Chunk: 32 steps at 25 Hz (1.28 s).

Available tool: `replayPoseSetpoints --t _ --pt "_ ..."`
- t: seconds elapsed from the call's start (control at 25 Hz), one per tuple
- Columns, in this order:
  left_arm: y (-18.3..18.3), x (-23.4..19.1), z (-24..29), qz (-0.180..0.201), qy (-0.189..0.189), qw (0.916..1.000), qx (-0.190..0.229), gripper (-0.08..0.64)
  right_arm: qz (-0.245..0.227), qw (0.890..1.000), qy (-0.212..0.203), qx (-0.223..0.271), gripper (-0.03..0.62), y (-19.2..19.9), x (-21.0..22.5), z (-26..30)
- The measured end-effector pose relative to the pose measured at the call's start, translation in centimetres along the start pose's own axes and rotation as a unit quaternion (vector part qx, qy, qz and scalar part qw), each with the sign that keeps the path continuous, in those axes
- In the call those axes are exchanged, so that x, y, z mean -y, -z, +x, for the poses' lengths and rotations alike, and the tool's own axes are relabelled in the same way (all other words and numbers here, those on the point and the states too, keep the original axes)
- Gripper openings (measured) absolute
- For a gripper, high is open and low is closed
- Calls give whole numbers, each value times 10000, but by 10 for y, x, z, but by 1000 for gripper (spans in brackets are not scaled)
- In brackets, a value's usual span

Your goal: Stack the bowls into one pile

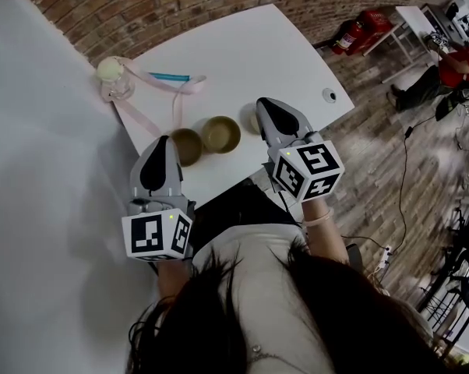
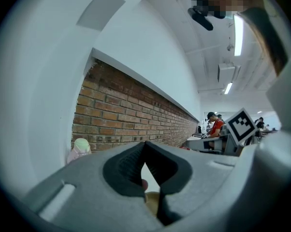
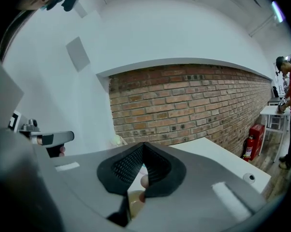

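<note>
Left jaws: clenched tip to tip on the left gripper [image 2: 144, 151], and nothing is gripped. Only a sliver of tan bowl is glimpsed through the slit below the tips.
Right jaws: clamped together too on the right gripper [image 3: 144, 151], and empty. A patch of bowl rim is seen under the pads here as well.
Left gripper, head view: the left gripper [image 1: 163, 142] is held over the near edge of the table [image 1: 242, 45], with its tip just beside the left bowl [image 1: 188, 146]. Contact cannot be told.
Right gripper, head view: the right gripper [image 1: 261, 104] is poised above the right bowl [image 1: 252, 120], and most of that bowl is covered by it.
Bowls: 3 are counted, set in a row along the near side of the table. The middle bowl [image 1: 220, 133] is seen whole, mouth up, between the other 2. The left bowl and the middle bowl are so close that their rims seem to meet.
Done: nothing, it is judged. No bowl is nested in another and each one is resting on the table by itself.
Left: everything. 2 bowls have to be lifted and dropped into the 3rd, and a grip must first be opened and taken on a rim.
Stage: the very start, with both grippers brought near the row but neither one committed.
Further out: a bottle [image 1: 114, 80] with a pink strap [image 1: 153, 100] is parked at the far-left corner, well apart from the bowls, and no part for it in the stacking is foreseen.
</note>
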<state>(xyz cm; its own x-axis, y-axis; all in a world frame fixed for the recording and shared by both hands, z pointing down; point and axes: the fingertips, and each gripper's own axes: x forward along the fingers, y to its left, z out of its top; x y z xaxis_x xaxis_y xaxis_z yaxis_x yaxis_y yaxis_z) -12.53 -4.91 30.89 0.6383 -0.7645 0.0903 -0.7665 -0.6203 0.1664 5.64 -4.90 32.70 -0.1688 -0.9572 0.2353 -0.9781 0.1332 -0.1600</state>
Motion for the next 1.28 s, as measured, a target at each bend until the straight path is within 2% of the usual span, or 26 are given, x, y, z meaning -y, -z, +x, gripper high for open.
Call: replayPoseSetpoints --t 0.6,1.28 --pt "-1 12 40 -6 -64 10000 -59 0 61 9998 41 -197 3 4 43 16" --pt "14 39 93 -50 -166 9995 -277 0 183 9974 41 -699 11 34 107 33"
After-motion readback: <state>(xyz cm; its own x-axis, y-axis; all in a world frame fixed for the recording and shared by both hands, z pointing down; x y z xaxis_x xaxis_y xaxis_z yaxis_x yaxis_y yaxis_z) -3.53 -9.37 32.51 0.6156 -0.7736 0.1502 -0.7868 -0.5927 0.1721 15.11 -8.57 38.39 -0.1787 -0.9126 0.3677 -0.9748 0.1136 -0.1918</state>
